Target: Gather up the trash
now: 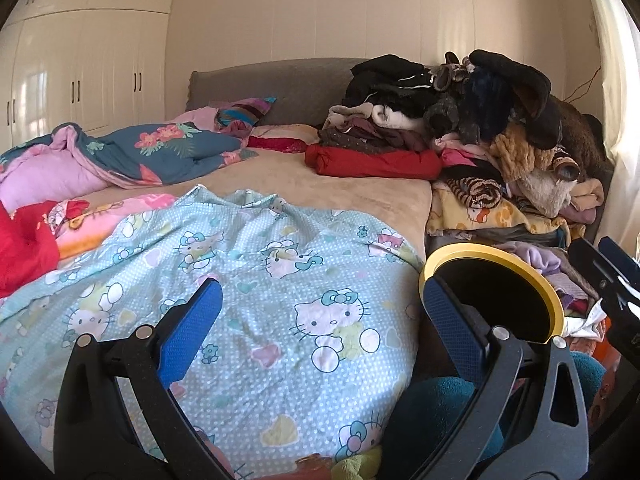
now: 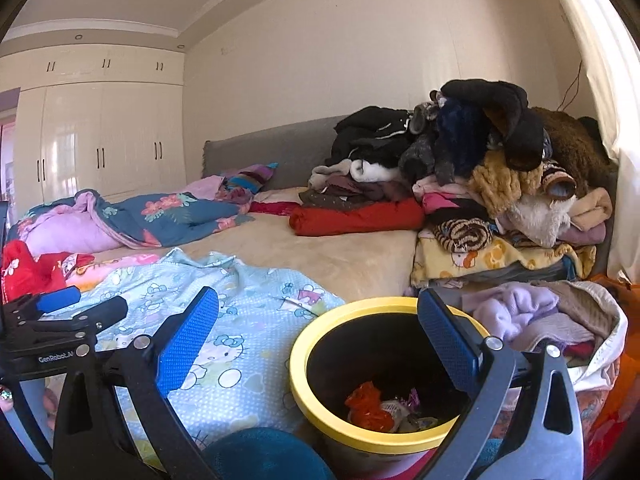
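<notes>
Beside the bed (image 2: pixel 340 256), the bin (image 2: pixel 304 392) was seen below the empty, wide-open right gripper (image 2: pixel 320 344), the left gripper (image 1: pixel 320 332) likewise empty and spread.

My left gripper (image 1: pixel 320 312) and right gripper (image 2: pixel 318 320) both hang level, jaws spread wide, gripping nothing.
</notes>
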Action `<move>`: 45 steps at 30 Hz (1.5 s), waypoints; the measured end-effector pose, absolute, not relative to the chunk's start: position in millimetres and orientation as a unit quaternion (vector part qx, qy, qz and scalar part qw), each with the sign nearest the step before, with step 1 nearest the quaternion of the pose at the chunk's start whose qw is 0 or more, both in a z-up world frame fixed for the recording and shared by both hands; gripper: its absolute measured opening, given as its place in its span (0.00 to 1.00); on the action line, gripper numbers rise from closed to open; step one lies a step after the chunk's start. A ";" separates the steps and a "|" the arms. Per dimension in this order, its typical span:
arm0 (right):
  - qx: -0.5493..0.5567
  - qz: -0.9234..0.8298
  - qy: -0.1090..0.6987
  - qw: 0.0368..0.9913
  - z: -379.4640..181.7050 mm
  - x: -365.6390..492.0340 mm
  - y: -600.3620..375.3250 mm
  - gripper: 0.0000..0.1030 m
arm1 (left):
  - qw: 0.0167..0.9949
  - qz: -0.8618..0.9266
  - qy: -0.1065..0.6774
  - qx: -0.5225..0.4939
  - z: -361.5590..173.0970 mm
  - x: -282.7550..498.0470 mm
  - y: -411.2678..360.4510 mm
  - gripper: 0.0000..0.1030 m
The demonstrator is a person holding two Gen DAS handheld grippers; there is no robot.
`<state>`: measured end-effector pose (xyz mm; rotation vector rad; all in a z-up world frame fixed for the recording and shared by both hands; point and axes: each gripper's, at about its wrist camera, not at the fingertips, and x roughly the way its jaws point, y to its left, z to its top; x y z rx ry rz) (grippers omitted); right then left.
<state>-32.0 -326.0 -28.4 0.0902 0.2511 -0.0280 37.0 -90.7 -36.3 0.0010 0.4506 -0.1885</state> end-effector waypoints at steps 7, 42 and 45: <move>0.045 -0.014 0.120 0.992 -29.3 -32.8 -324.9 0.94 | 0.970 -0.096 0.225 -0.007 -35.5 38.1 -91.3 0.90; 0.049 -0.016 0.119 0.992 -27.7 -34.5 -326.2 0.94 | 0.972 -0.096 0.215 -0.011 -31.2 38.5 -86.5 0.90; 0.049 -0.015 0.119 0.992 -27.7 -34.5 -326.8 0.94 | 0.972 -0.095 0.215 -0.011 -31.1 36.9 -86.7 0.90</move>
